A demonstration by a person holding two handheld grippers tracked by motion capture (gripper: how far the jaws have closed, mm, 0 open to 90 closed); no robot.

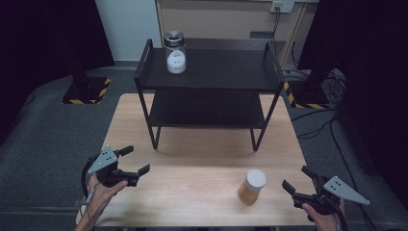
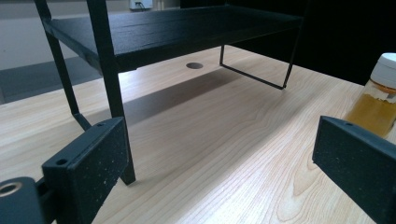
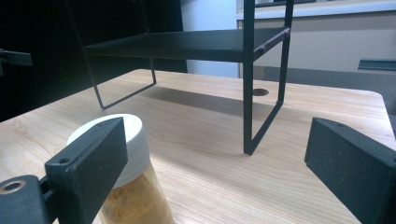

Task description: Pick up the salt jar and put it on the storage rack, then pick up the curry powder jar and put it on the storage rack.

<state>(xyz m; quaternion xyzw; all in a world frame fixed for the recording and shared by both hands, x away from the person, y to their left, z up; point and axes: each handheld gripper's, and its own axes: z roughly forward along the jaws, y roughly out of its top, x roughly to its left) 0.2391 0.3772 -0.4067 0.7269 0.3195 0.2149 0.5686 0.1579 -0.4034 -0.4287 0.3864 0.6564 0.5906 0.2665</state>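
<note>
Looks like the reach-in stage: both claws spread wide and empty, right claw (image 1: 297,179) just beside the white-lidded amber jar (image 1: 252,186) on the surface, left claw (image 1: 135,159) well apart, so next it probably needs to straddle that jar.

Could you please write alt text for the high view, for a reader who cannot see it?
A person holds open tongs in each hand, left tongs and right tongs, over a wooden table. An amber jar with a white lid stands near the right tongs; a black two-tier shelf behind carries a metal-lidded jar on top.
</note>
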